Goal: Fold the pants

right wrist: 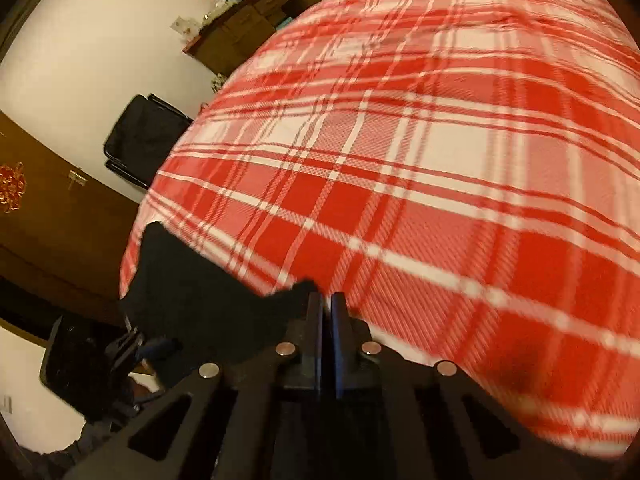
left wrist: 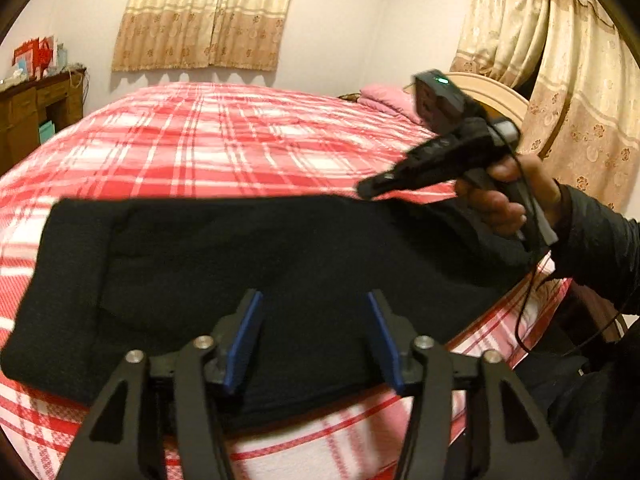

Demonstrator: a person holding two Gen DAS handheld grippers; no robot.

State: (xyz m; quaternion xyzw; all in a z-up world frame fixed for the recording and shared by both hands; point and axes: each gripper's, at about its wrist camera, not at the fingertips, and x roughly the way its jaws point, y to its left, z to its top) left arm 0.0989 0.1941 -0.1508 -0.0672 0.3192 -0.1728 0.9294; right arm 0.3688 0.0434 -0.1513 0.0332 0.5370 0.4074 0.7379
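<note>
A bed (left wrist: 208, 140) under a red plaid cover carries the black pants (left wrist: 248, 264), folded near its front edge — soft, limp cloth, best taken at a corner. The left claw (left wrist: 314, 338) is spread wide over them, empty; the right claw (right wrist: 327, 312) is closed at their edge — a grip cannot be confirmed.

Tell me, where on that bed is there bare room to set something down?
Beyond the black pants, the plaid bedspread lies bare up to the pink pillow. The near edge is crowded: pants, the open left gripper and the shut right gripper meet there.
</note>
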